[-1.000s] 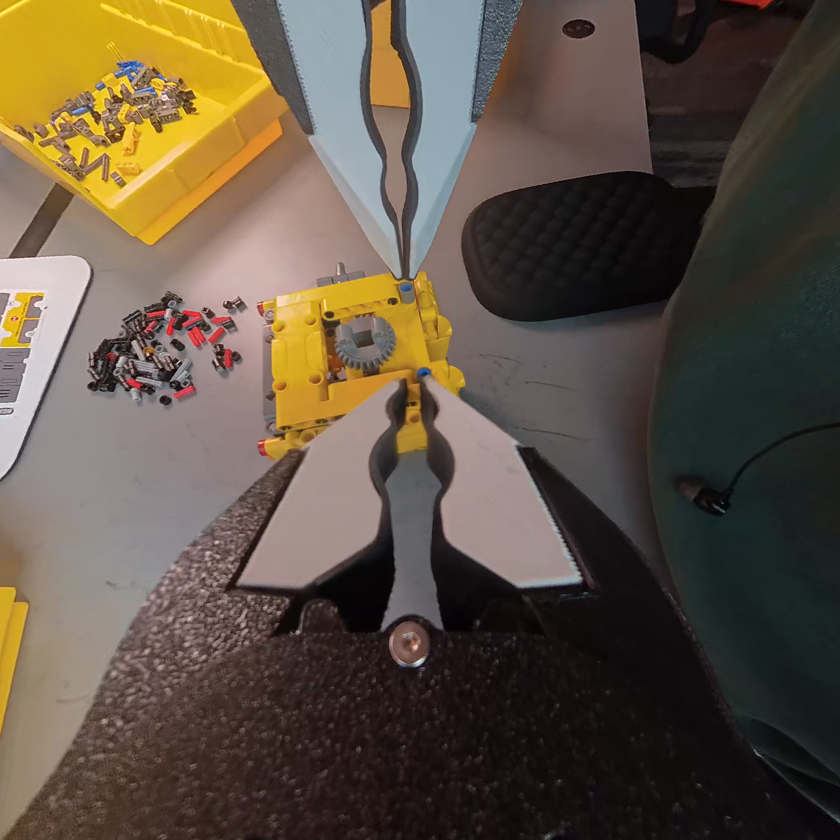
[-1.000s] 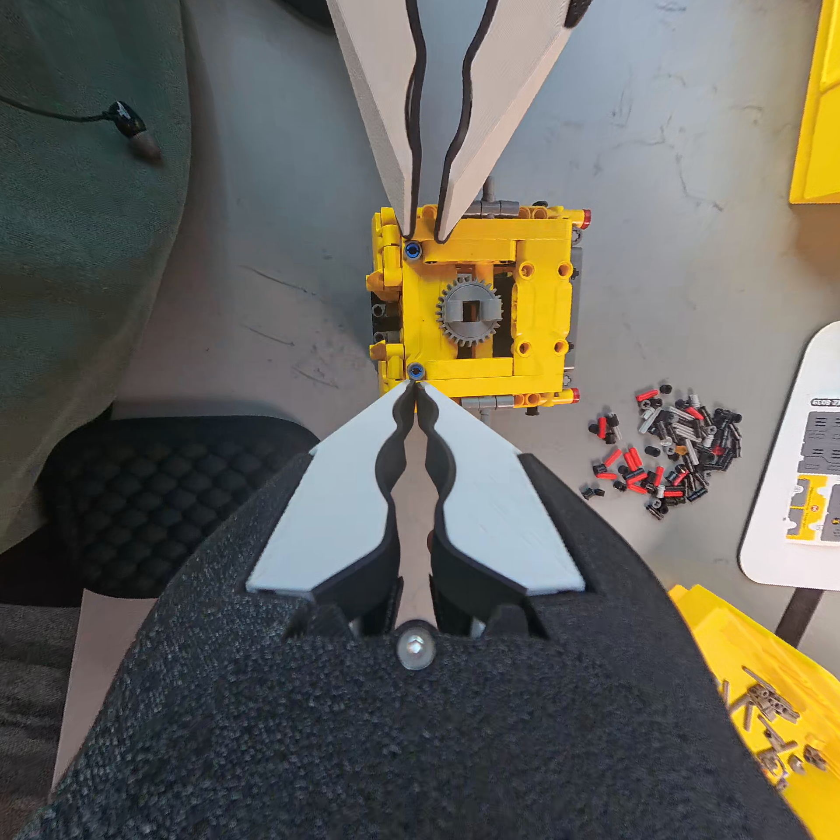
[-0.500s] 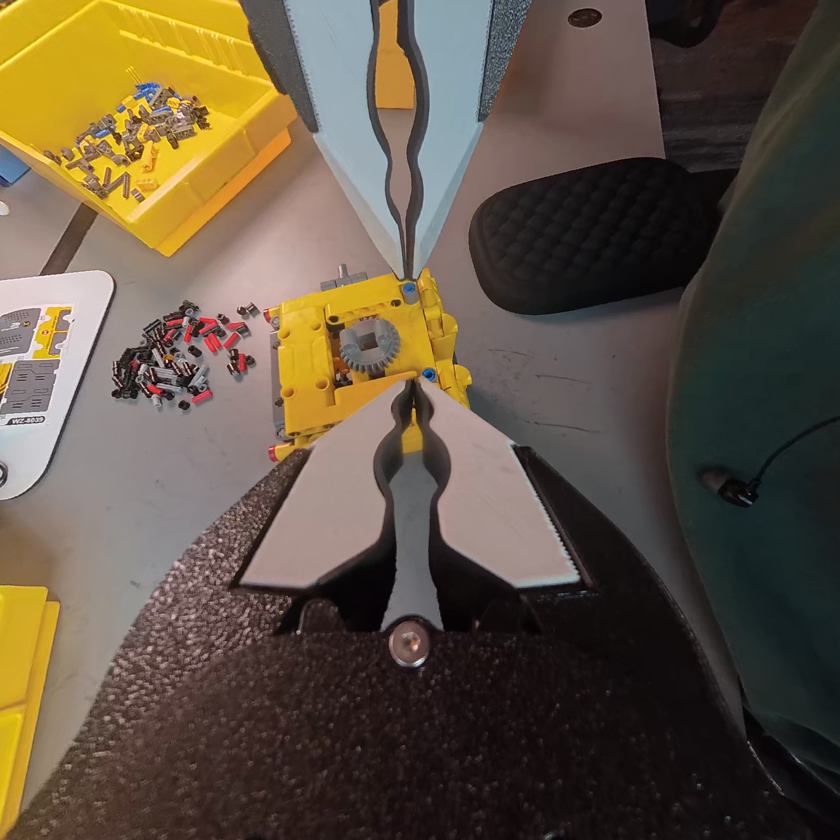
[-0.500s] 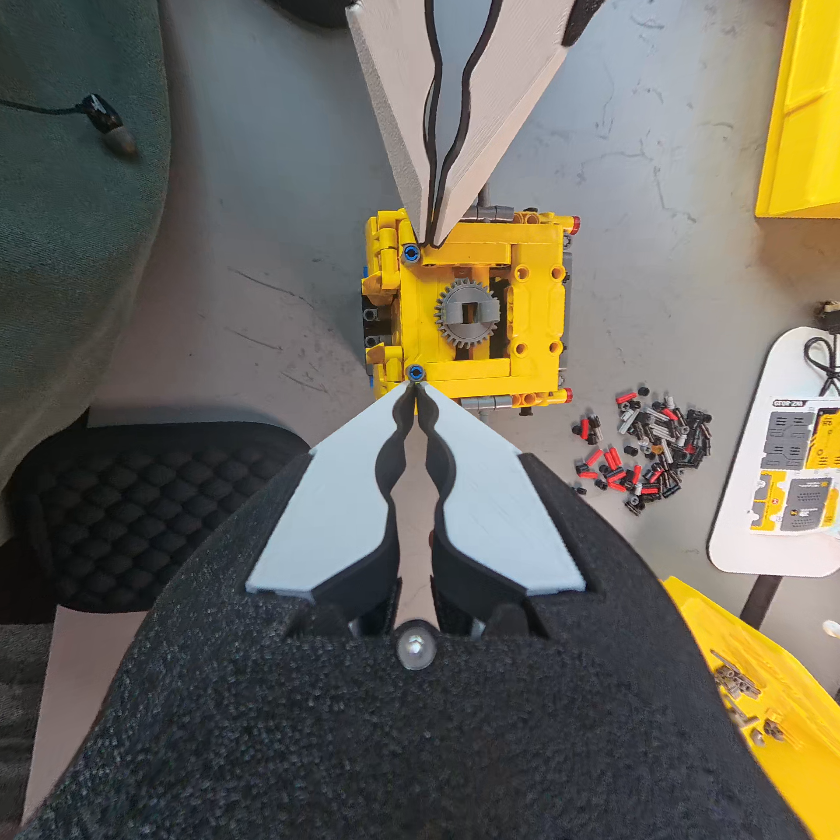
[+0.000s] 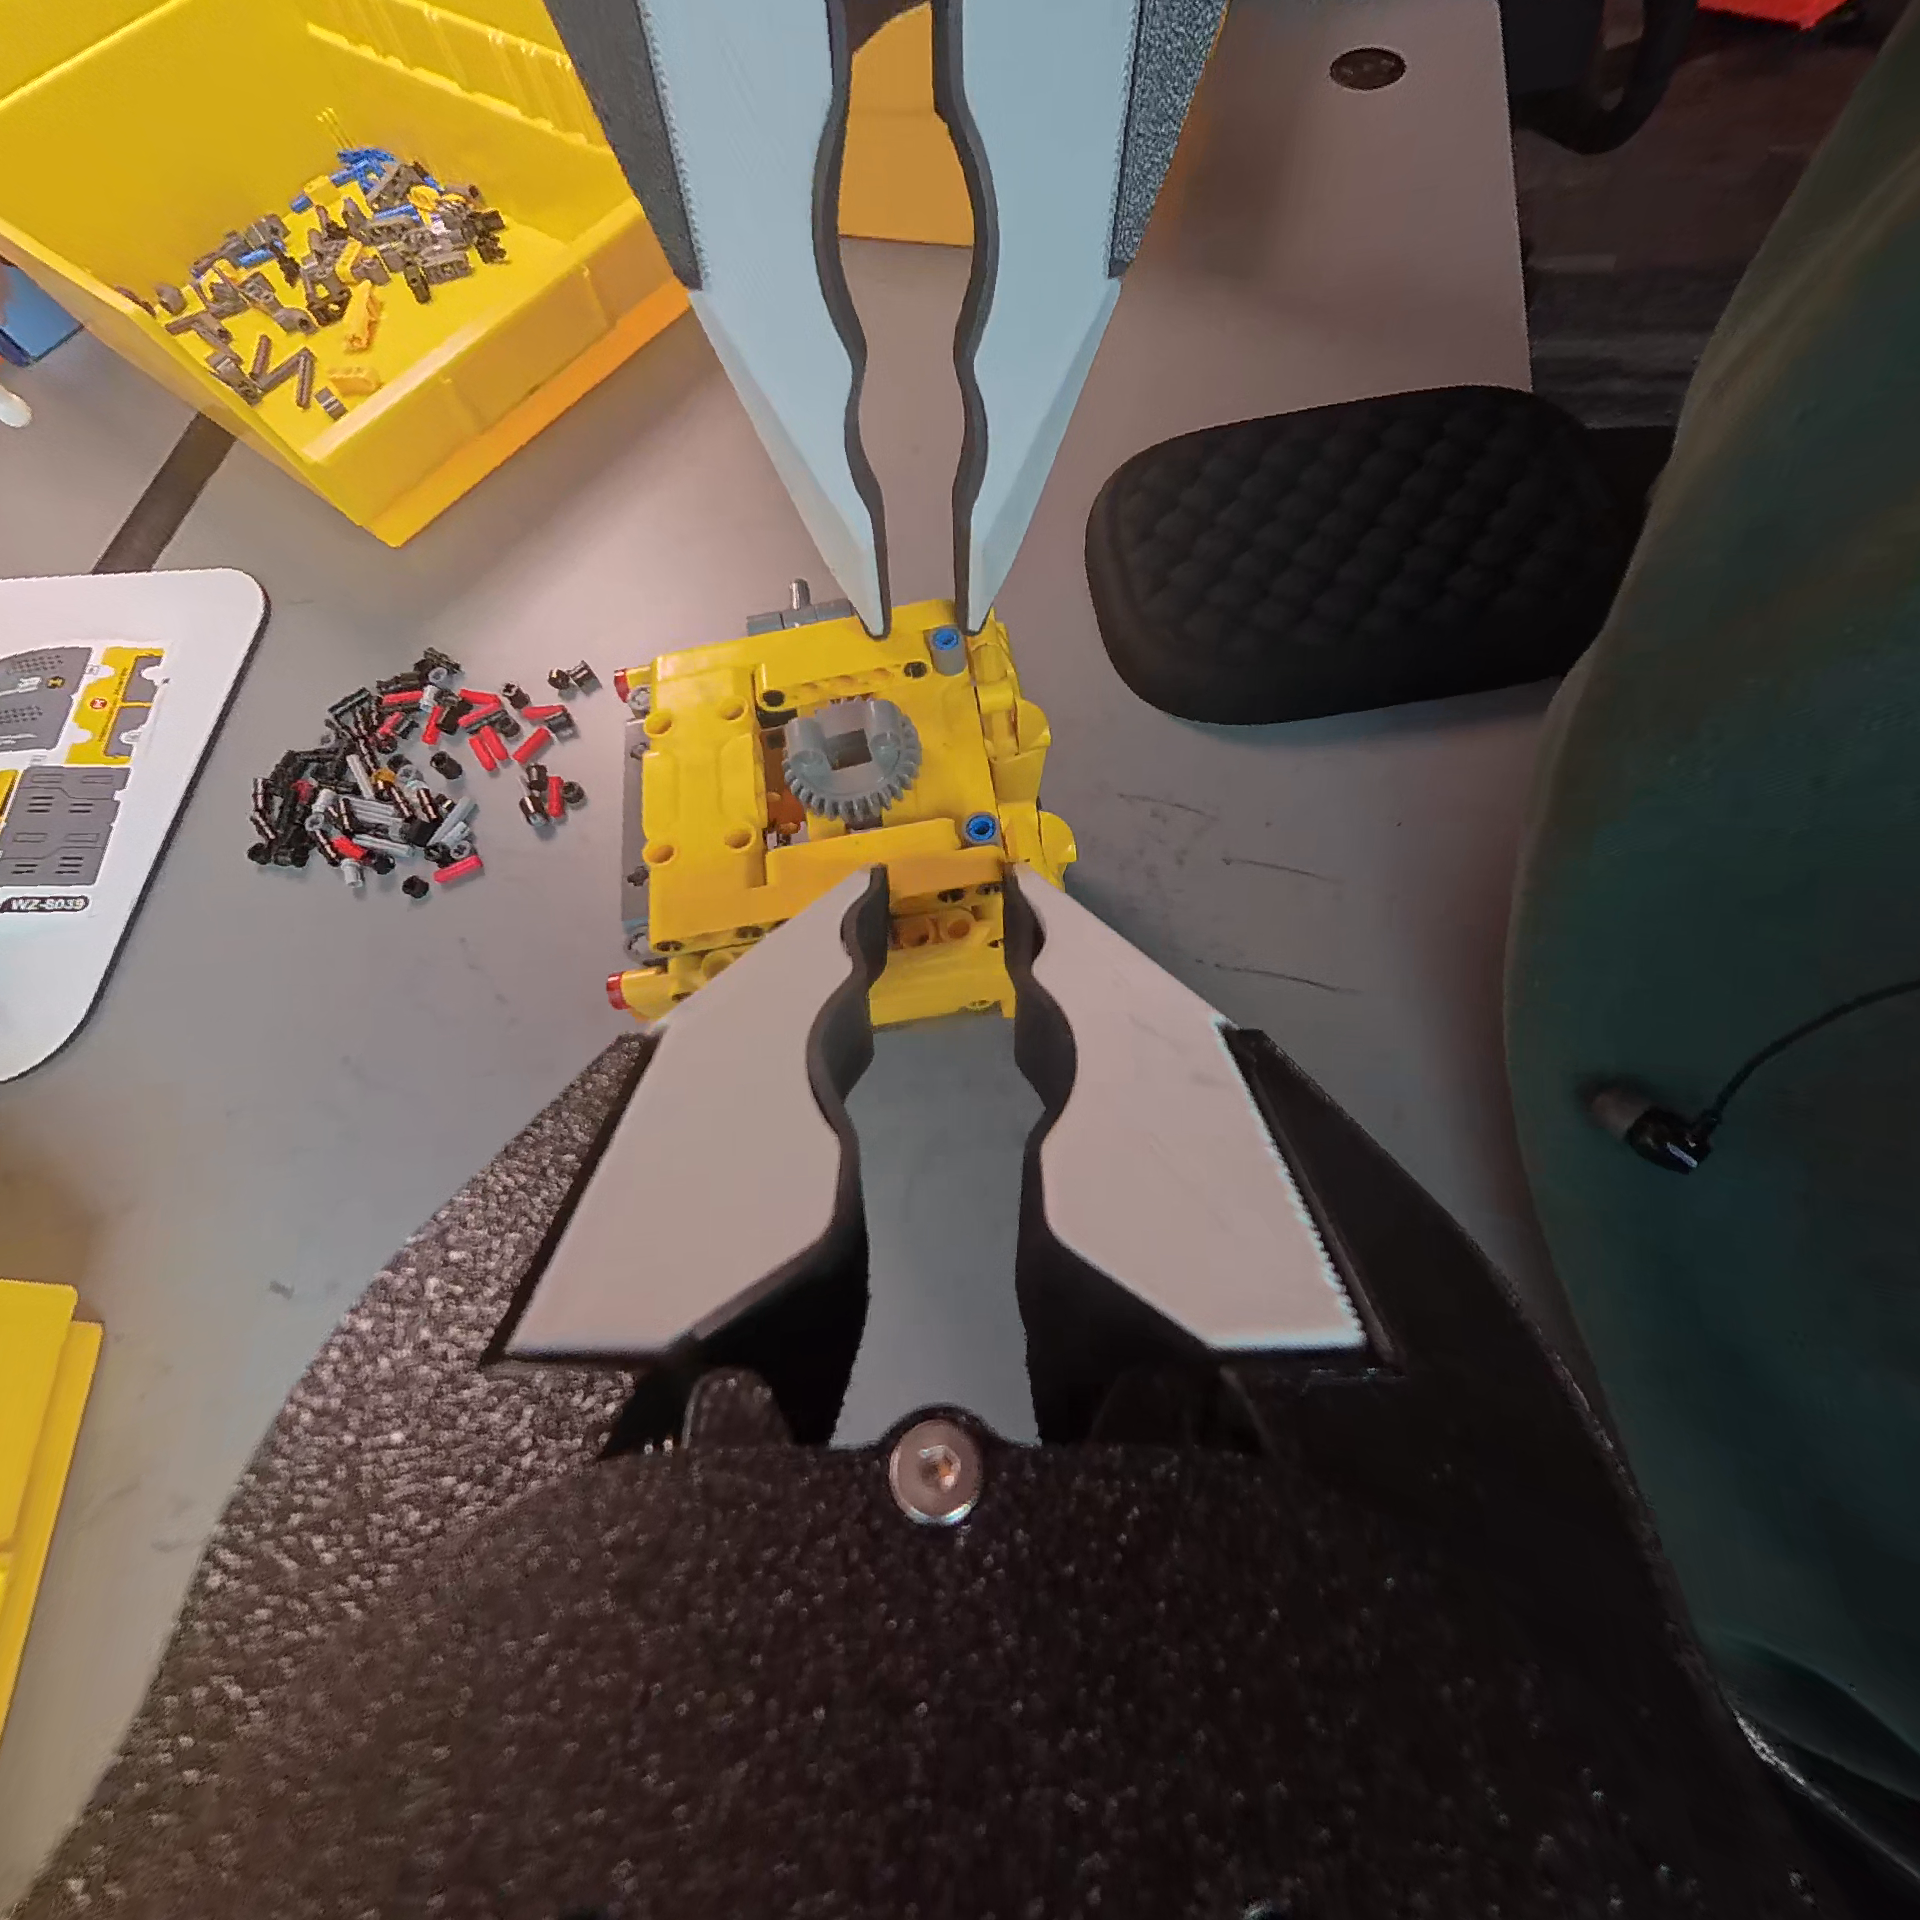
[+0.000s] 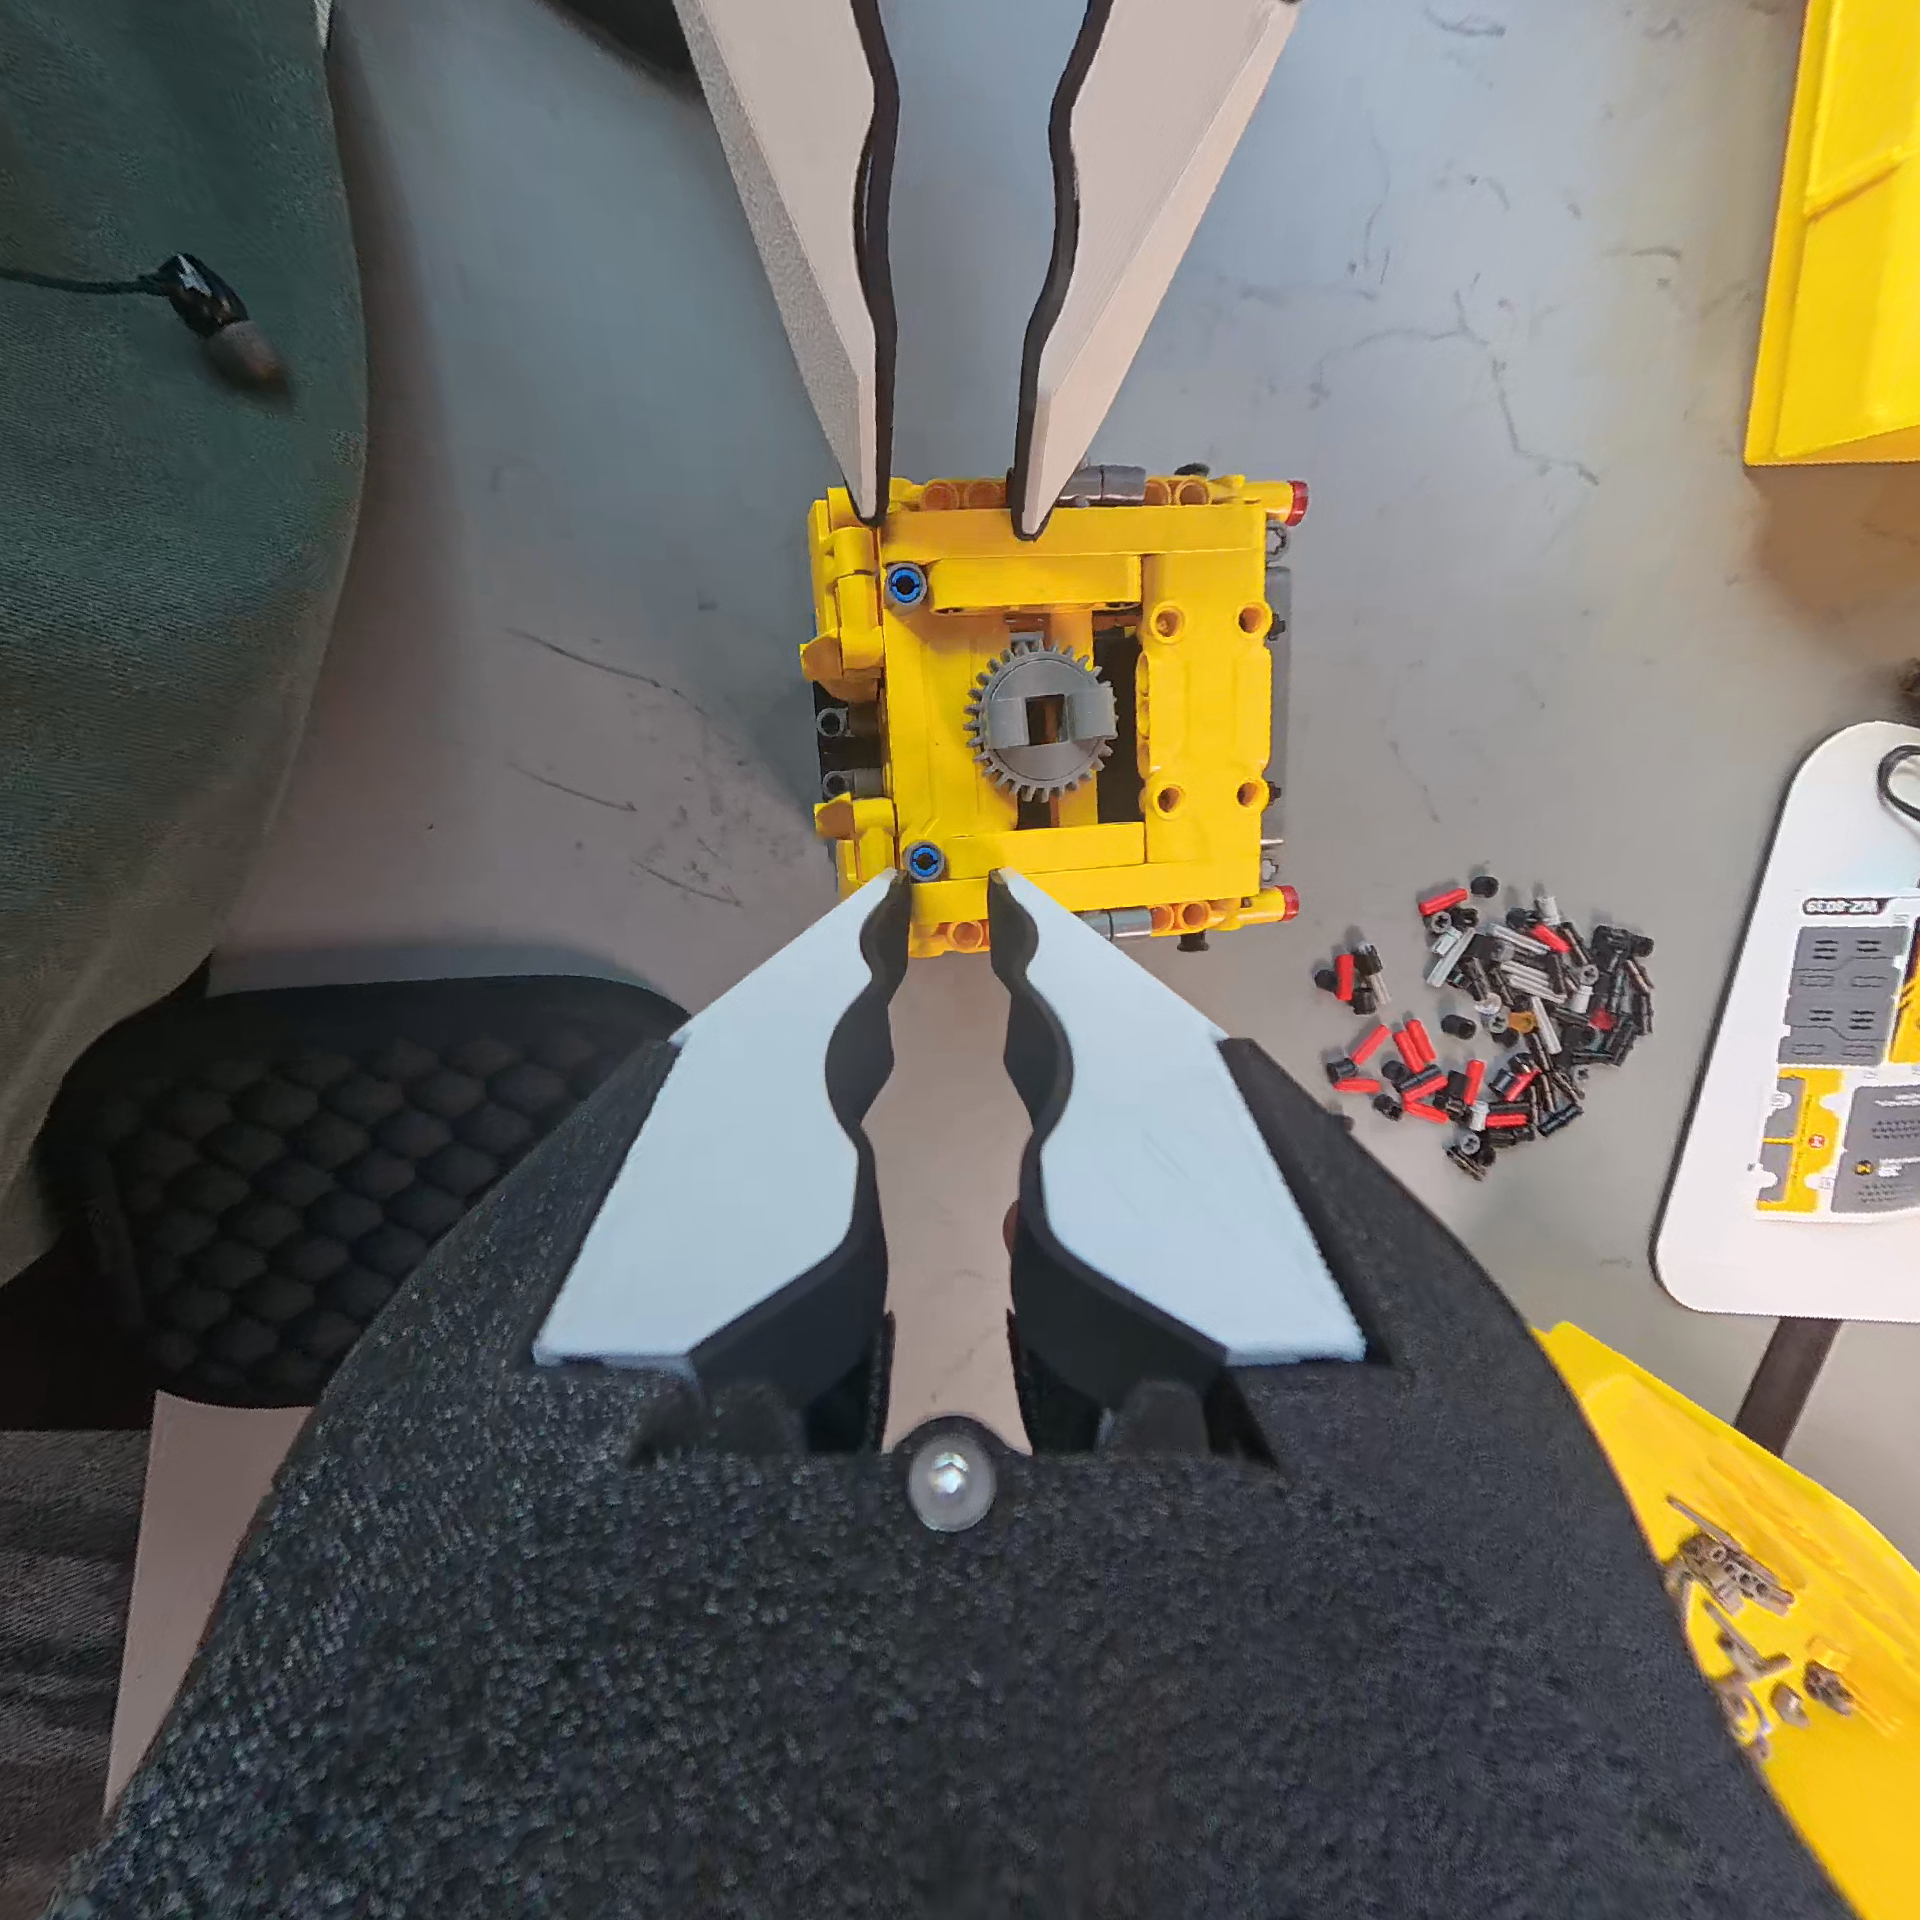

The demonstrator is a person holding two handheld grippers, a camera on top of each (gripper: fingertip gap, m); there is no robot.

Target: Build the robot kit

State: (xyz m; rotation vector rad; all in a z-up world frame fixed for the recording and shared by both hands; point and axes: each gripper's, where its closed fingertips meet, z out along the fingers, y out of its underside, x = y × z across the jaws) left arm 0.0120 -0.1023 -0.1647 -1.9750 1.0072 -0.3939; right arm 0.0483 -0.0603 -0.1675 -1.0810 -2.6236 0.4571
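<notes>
Item: yellow brick assembly (image 5: 831, 821) with grey gear (image 6: 1042, 722), resting mid-table (image 5: 312, 1091); my left gripper (image 5: 940, 883) and right gripper (image 6: 945, 883), pinched shut half a second ago, now both spread at opposite edges, apparently released.

The left hand-held gripper (image 5: 940, 883) is a little open at the yellow brick block (image 5: 831, 810). Small loose pieces (image 5: 416, 769) lie beside it on the bench (image 5: 312, 1039).

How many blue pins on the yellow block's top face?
2 blue pins on top of the yellow block: one at the corner by the left gripper, one by the right gripper. Others may be hidden on the sides.
</notes>
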